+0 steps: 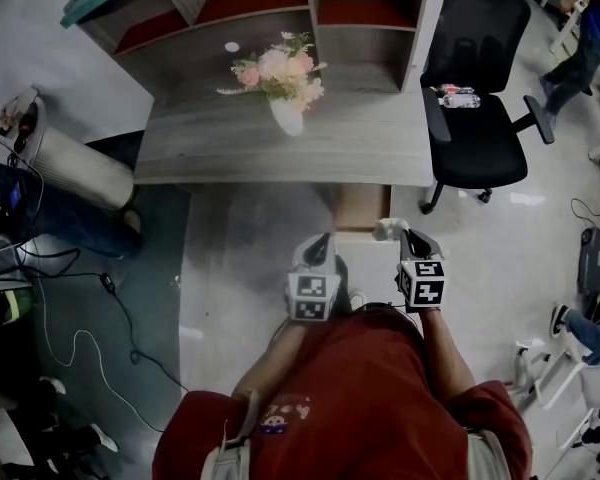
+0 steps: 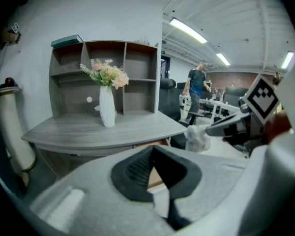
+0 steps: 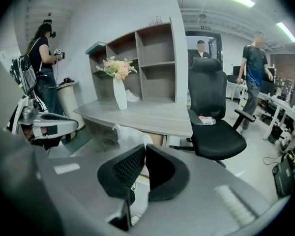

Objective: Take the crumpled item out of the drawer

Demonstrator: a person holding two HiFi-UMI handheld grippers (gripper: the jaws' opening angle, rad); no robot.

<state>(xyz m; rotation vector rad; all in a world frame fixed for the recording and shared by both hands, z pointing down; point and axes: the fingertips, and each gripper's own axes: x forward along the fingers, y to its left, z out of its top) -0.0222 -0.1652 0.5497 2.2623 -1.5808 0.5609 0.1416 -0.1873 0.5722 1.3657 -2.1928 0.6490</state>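
The right gripper [image 3: 141, 147] is clamped tight on the crumpled item [image 3: 130, 134], a white wad that bulges out past its fingertips. In the head view the crumpled item [image 1: 387, 230] hangs at the near right corner of the open drawer [image 1: 358, 208], which juts out from under the grey desk [image 1: 230, 148]; whether the wad is fully clear of the drawer is hard to judge from that steep angle. The left gripper [image 2: 152, 149] hovers just beside the right one, its pads meeting at the tips with nothing between them. A vase of flowers [image 1: 285, 83] stands on the desk
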